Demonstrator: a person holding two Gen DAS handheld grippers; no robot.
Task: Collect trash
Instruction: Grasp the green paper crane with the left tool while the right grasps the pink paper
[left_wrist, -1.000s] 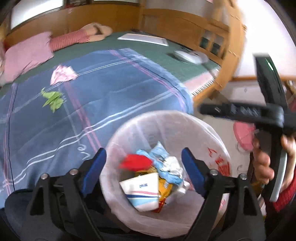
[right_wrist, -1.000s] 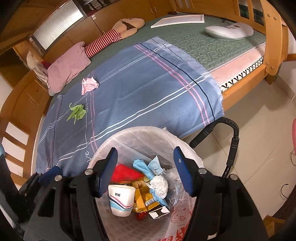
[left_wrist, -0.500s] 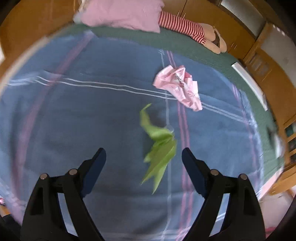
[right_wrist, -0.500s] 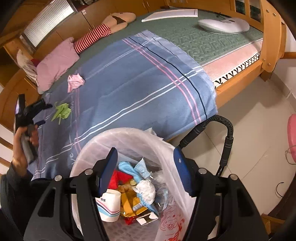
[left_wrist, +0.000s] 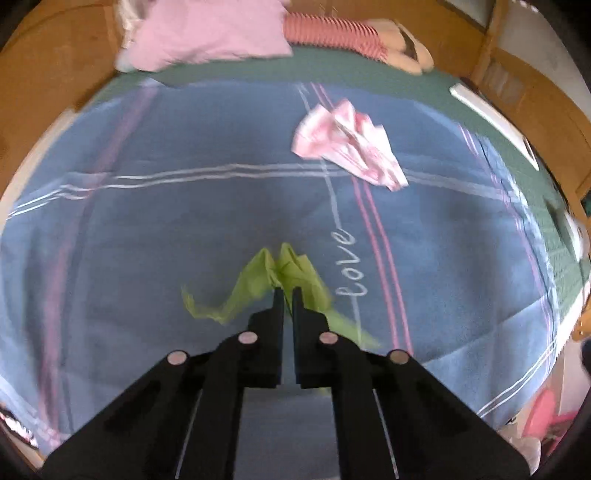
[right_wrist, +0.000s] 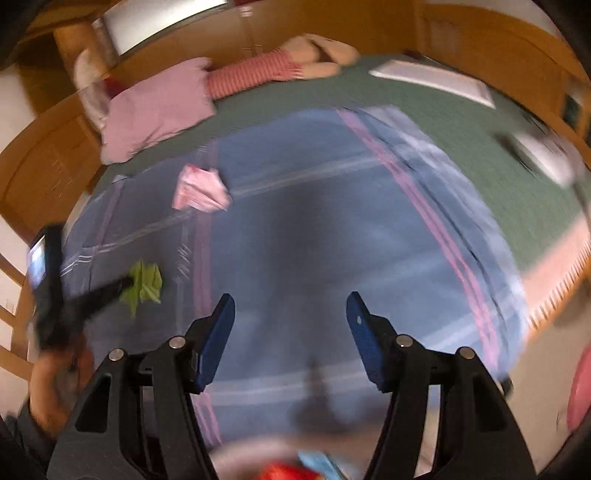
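Left gripper (left_wrist: 287, 295) pinched on the green paper scrap (left_wrist: 291, 269); right gripper (right_wrist: 290, 314) spread wide above the blue blanket (left_wrist: 184, 240).

The left gripper's jaws are drawn almost together, with the crumpled green paper scrap clamped between their tips, its loose ends trailing to either side over the blue blanket. Beyond the scrap, farther up the blanket toward the pink pillow (left_wrist: 207, 33), lies a crumpled pink paper (left_wrist: 347, 147), well apart from the scrap. The right gripper holds nothing, its blue-padded jaws far apart above the blanket; from its view, which is blurred, the scrap (right_wrist: 146, 282) sits at the blanket's left side, with the left gripper (right_wrist: 123, 284) reaching onto it, and the pink paper (right_wrist: 199, 188) lies nearer the pillow (right_wrist: 155, 110).
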